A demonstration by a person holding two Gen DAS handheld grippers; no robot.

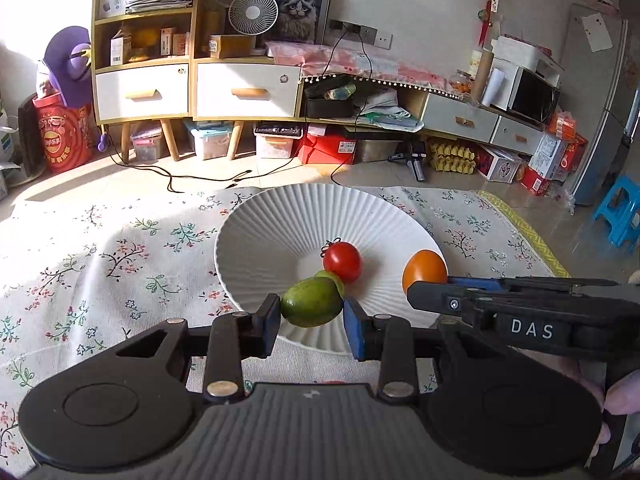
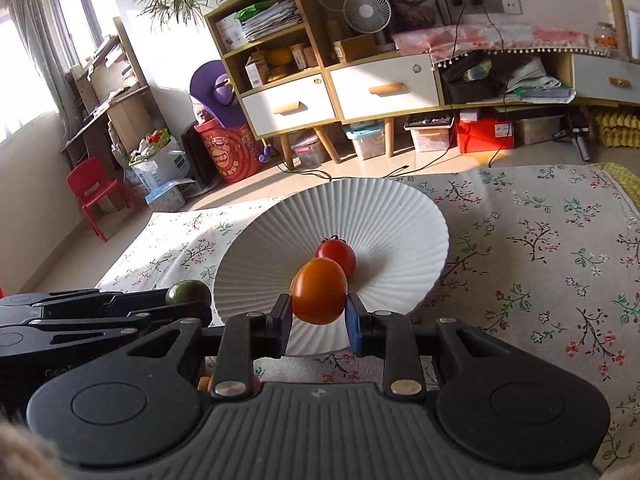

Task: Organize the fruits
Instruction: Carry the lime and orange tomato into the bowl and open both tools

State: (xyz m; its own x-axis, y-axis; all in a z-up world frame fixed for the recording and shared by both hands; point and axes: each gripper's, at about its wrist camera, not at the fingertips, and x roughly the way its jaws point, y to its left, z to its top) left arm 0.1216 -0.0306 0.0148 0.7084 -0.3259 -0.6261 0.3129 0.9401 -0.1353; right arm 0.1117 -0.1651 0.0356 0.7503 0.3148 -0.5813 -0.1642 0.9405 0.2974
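Over the plate [image 1: 256, 232], each tool grips fruit — left [image 1: 311, 316] green, right [image 2: 318, 314] orange — half-hiding another green one [image 1: 334, 278].

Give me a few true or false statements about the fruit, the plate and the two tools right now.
1. The left tool grips a green fruit. True.
2. The right tool is empty. False: it is shut on an orange tomato.
3. A red tomato lies in the white ribbed plate. True.
4. The plate sits on bare wood. False: it rests on a floral tablecloth.
5. The red tomato has its stem. True.
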